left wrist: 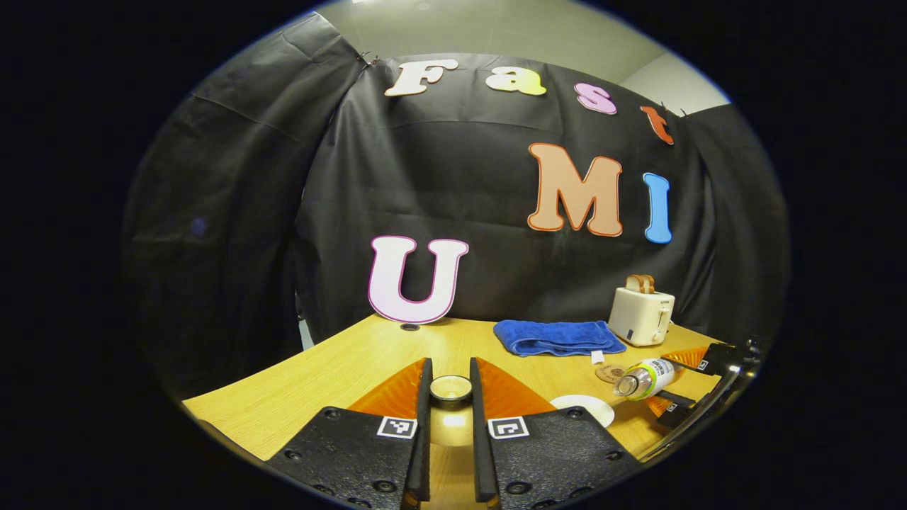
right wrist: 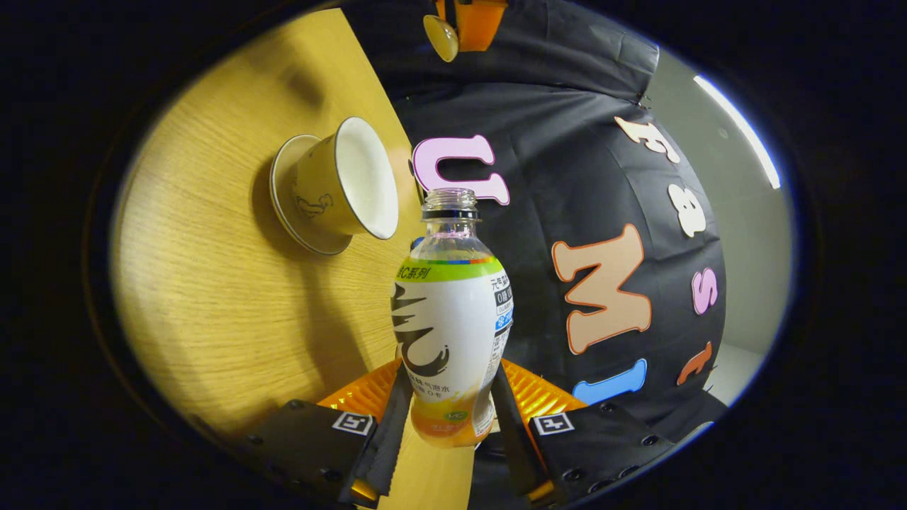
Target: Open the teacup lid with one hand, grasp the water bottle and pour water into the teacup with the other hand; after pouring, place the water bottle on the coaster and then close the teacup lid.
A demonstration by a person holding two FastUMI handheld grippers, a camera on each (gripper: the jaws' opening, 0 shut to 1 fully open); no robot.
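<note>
The light, smooth water bottle (right wrist: 453, 319), uncapped and tilted toward the teacup (right wrist: 344, 185), is clamped low on its body by the right gripper (right wrist: 445, 418) jaws, while the fragile teacup lid (left wrist: 451, 389) is held between the narrowed left gripper (left wrist: 451, 397) jaws.

Uncapped, labelled water bottle (right wrist: 453, 312) lies tipped toward the open teacup (right wrist: 347, 185) on its saucer (right wrist: 287, 212).

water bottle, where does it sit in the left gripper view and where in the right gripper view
Left gripper view: the water bottle is at the lower right, tipped on its side, held by the right gripper above the table.
Right gripper view: the bottle stands at centre, clamped between that gripper's fingers, mouth toward the open teacup.
Shared landmark: the wooden table.
</note>
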